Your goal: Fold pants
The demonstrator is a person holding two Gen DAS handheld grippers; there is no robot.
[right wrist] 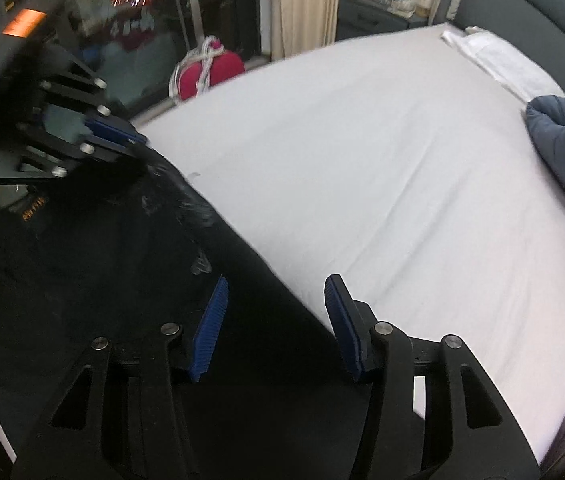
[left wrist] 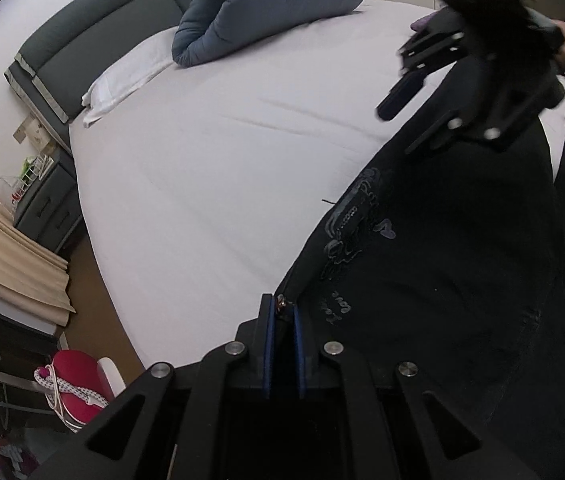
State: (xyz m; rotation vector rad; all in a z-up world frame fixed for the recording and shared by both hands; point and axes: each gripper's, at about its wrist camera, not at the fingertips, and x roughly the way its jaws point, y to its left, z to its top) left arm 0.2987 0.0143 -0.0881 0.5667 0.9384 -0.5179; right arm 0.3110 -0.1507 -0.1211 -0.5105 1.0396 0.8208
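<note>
Left tongs [left wrist: 281,310] clamped on edge of black pants [left wrist: 442,260], lying on white bed [left wrist: 202,180]. Right tongs [right wrist: 276,300] parted, straddling pants' edge, not pinching.

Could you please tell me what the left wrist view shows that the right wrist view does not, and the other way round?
Only the left wrist view shows the left gripper shut on a corner of the black pants, the pale print on the pants, and the whole rolled blue duvet.

Only the right wrist view shows the right gripper with jaws apart, straddling the pants' edge without pressing it.

Both show the white sheet, the pillow, the grey headboard and the red bag beside the bed.
</note>
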